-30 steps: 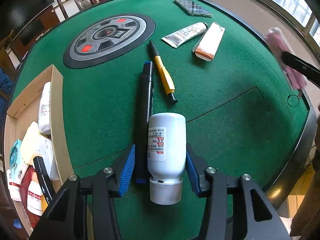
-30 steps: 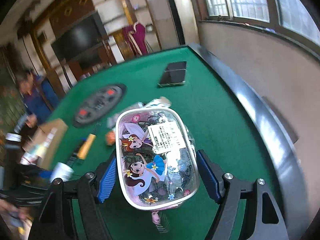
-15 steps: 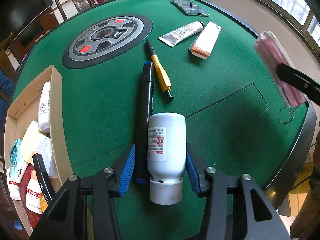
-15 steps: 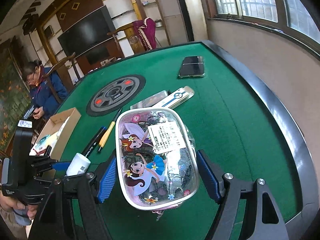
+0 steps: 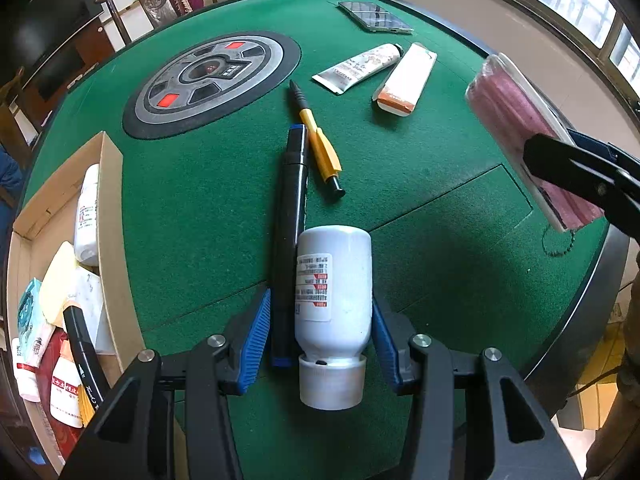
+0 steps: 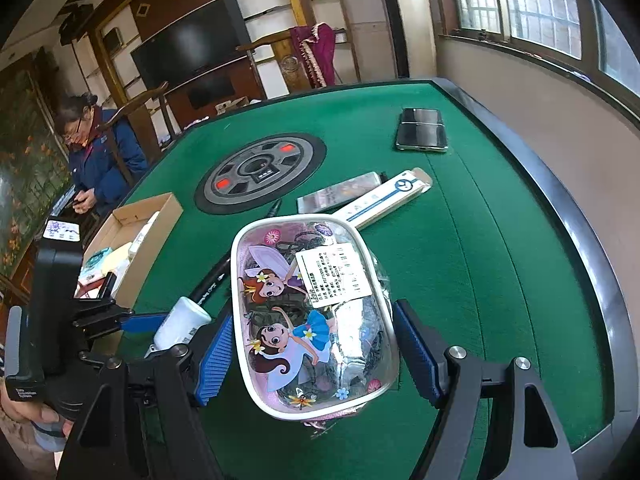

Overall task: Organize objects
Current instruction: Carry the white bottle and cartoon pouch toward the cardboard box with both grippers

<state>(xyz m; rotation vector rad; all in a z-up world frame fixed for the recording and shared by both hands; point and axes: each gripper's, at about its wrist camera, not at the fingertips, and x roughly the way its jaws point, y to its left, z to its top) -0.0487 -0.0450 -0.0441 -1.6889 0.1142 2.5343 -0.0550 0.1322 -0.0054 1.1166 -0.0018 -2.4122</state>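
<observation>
Around the round grey control disc [image 5: 212, 80] at the middle of the green felt surface [image 5: 420, 208] lie a yellow pen [image 5: 318, 140], a black marker [image 5: 290, 216], a cream tube [image 5: 358, 68], a white box [image 5: 406, 80] and a phone [image 5: 376, 16]. Left of the disc stands a cardboard box [image 5: 114, 216] of small items. The left gripper [image 5: 320, 336] has its fingers clamped on a white bottle [image 5: 332, 296]; the right gripper [image 6: 316, 348] grips a cartoon pouch [image 6: 312, 312]. Beyond the disc stand a dark screen [image 6: 192, 52] and windows [image 6: 520, 4].
</observation>
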